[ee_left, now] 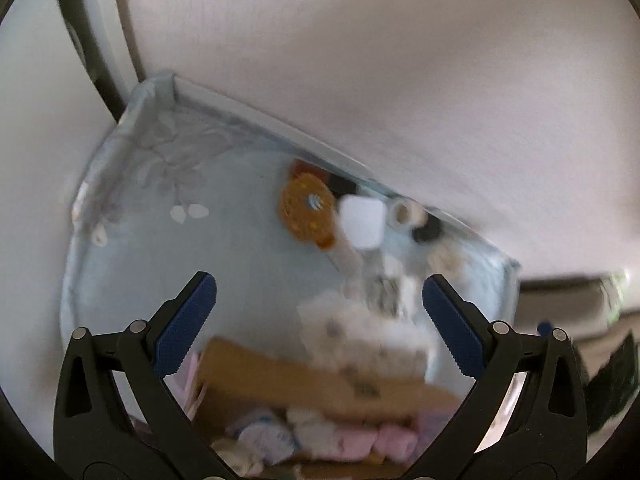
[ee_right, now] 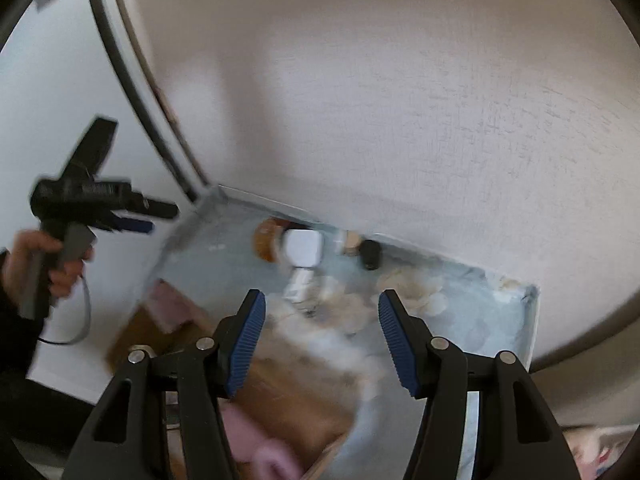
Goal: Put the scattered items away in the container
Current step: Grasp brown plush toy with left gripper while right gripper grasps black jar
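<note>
Cardboard box [ee_left: 304,380] (rim blurred) lies below both spread, empty grippers: left gripper [ee_left: 320,322], right gripper [ee_right: 322,338].

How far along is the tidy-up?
Partly done: the cardboard box already holds soft pink and white bundles. Nothing is in hand: the left gripper and right gripper are both open and empty. Left on the blue cloth: an orange disc, a white cube, small bits beside it.

Both views show soft, even daylight without glare. Motion blur smears the items on the desk [ee_left: 132,216]. Fisheye distortion curves straight lines; black vignette fills the corners.
</note>
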Action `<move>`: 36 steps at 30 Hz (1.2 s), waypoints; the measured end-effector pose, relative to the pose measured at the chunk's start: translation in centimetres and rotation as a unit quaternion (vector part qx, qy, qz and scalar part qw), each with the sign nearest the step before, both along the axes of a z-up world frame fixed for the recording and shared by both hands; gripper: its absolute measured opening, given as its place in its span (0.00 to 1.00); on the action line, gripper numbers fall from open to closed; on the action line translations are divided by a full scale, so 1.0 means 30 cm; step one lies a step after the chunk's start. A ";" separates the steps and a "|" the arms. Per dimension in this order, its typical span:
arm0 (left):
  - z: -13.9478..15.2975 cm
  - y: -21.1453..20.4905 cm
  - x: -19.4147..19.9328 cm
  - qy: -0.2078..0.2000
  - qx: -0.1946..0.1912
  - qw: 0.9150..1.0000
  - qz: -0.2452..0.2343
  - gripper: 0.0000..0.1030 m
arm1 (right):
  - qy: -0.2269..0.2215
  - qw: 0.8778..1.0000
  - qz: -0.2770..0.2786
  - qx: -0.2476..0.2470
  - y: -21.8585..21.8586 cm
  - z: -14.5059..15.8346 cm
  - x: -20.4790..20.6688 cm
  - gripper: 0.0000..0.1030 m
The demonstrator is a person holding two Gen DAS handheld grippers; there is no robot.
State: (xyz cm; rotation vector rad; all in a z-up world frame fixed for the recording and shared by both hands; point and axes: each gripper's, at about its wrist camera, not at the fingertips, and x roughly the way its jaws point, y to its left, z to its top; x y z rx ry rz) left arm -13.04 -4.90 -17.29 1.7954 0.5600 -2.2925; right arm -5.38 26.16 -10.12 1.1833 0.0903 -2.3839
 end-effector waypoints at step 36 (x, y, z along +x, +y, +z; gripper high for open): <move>-0.369 -0.023 -0.188 -0.046 0.031 0.993 0.103 0.39 | -0.063 0.997 -0.021 -0.048 -0.104 -0.526 -0.469 0.33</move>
